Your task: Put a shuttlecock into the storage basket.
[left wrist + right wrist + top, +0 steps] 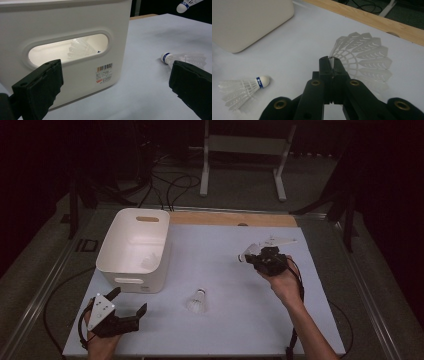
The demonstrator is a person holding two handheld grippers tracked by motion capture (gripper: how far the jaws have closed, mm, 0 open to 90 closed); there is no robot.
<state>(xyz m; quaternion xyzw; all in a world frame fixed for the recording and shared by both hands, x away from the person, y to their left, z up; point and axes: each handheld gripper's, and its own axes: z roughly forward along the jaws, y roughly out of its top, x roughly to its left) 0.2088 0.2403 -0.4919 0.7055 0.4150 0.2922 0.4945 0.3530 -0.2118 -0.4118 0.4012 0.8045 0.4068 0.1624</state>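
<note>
White plastic skirt pinched thin in the right gripper (332, 65), the held shuttlecock (364, 53) could slip short of the bin (131, 251); left gripper (131, 305) gapes empty — idle.

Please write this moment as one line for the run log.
right gripper: shut on held shuttlecock, lifted | left gripper: open, beside white bin | second shuttlecock: on table | third shuttlecock: in bin
</note>
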